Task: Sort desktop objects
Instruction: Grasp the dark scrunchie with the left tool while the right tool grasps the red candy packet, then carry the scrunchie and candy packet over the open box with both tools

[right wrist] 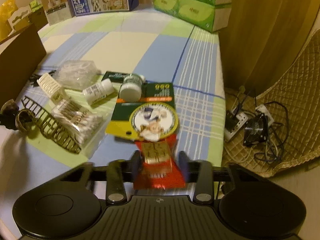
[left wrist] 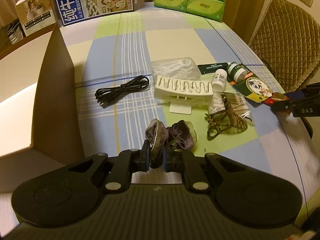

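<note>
Both tongs loaded at the near edge of the pile; nothing yet dropped in the box.

Left tongs point(left wrist: 155, 156): nearly closed, pinching a purple velvet scrunchie point(left wrist: 170, 135) by one fold, so most of it hangs forward of the tips, just above the checked surface point(left wrist: 124, 46). The open cardboard box point(left wrist: 50, 76) stands close on the left, probably the bin for this item. Right tongs point(right wrist: 160, 161): partly open, jaws straddling a red packet point(right wrist: 160, 172); frame blurred, so I cannot tell whether they actually grip it. The packet's far end lies against the green blister card point(right wrist: 144, 108). Unsorted, clustered mid-surface: black cable point(left wrist: 122, 90), white rack point(left wrist: 183, 90), cotton swab bag point(right wrist: 78, 118), white bottle point(right wrist: 98, 92), green-labelled jar point(right wrist: 131, 89). The cable lies apart, nearest the box.
</note>
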Demonstrator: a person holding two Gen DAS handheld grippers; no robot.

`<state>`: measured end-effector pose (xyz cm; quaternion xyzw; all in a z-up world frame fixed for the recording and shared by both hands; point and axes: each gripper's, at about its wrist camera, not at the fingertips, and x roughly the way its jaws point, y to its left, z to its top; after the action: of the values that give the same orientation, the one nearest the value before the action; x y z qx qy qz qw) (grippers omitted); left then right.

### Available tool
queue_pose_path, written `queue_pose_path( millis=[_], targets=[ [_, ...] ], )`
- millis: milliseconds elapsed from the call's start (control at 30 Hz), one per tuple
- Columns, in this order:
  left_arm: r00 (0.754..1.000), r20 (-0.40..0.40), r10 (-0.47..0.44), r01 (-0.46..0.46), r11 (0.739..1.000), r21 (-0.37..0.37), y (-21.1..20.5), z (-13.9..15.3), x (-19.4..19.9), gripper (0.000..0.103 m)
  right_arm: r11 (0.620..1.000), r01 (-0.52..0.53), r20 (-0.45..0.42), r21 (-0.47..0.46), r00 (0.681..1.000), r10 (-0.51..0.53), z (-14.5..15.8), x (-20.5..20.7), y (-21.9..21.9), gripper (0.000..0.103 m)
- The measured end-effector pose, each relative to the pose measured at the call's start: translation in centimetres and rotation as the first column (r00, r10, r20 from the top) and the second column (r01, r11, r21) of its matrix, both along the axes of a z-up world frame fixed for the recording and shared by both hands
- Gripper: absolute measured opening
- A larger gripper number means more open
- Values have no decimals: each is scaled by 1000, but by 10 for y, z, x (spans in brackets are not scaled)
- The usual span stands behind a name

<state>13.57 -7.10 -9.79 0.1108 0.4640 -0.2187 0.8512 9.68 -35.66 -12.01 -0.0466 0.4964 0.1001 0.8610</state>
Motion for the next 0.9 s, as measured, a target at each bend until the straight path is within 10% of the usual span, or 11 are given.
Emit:
queue_pose_path(
  millis=[900],
  targets=[
    [999,42,22,-20,998,-66,50,49,-47,9,982,-109,0,157,994,110,58,-62,78,25]
  ],
)
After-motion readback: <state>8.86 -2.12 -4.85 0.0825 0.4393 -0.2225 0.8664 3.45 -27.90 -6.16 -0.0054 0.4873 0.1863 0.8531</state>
